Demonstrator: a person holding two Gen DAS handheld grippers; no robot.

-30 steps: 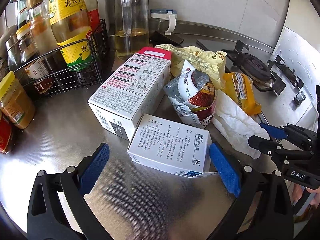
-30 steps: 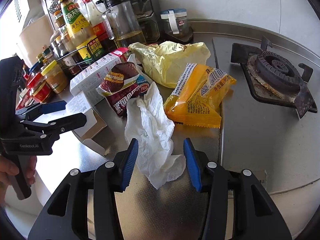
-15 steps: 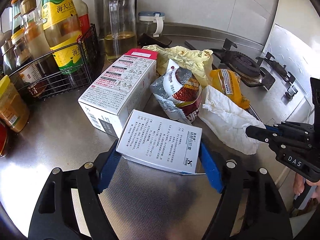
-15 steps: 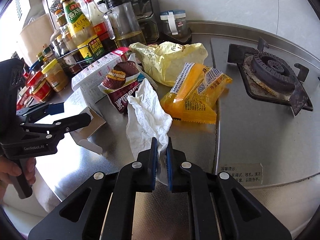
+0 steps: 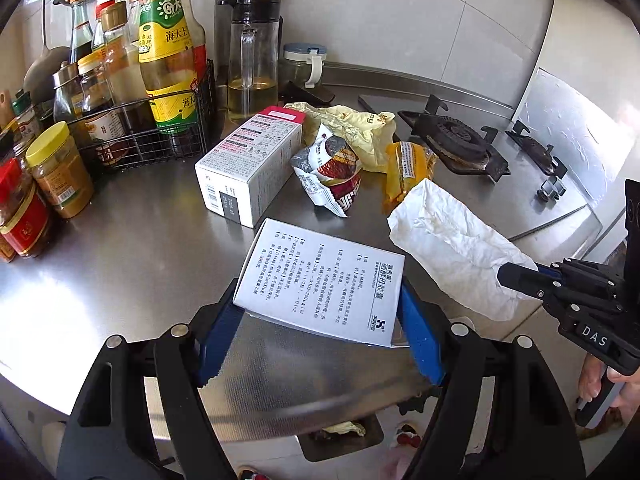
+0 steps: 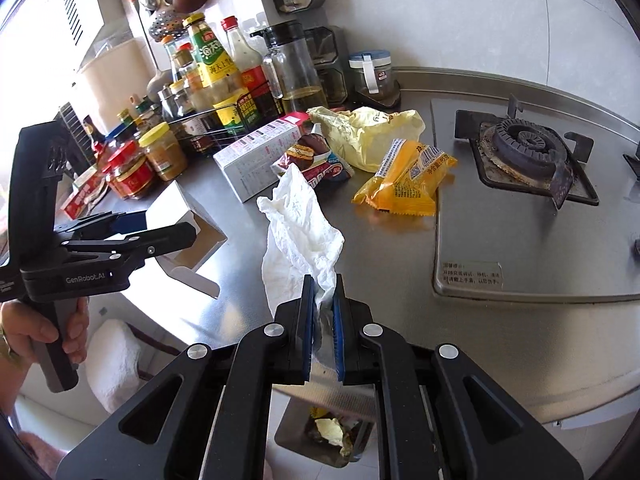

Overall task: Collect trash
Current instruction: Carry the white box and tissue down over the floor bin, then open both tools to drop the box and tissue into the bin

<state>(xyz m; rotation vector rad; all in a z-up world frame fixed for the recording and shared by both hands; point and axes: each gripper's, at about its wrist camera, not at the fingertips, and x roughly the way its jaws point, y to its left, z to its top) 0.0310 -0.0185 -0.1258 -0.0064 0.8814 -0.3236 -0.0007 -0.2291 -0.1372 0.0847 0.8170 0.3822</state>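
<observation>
From the left wrist we see our left hand-held gripper (image 5: 320,320) with its blue pads pressed on both sides of a small white box (image 5: 320,280) printed with black text, lifted off the steel table (image 5: 132,248). At two o'clock our right hand-held gripper (image 5: 516,278) pinches a crumpled white tissue (image 5: 452,252). At ten o'clock a wire basket (image 5: 152,136) holds tall sauce bottles. At twelve o'clock lie a long white carton (image 5: 248,164), a shiny snack wrapper (image 5: 332,172), a yellow bag (image 5: 356,128) and an orange packet (image 5: 404,168).

From the right wrist we see the right hand-held gripper (image 6: 322,320) nearly closed on the tissue (image 6: 300,232), which stands up limp and creased. Below the table's curved front edge, at six o'clock, an open bin (image 6: 292,428) holds yellowish scraps. The stove burner (image 6: 524,148) sits at two o'clock, with bare steel between.
</observation>
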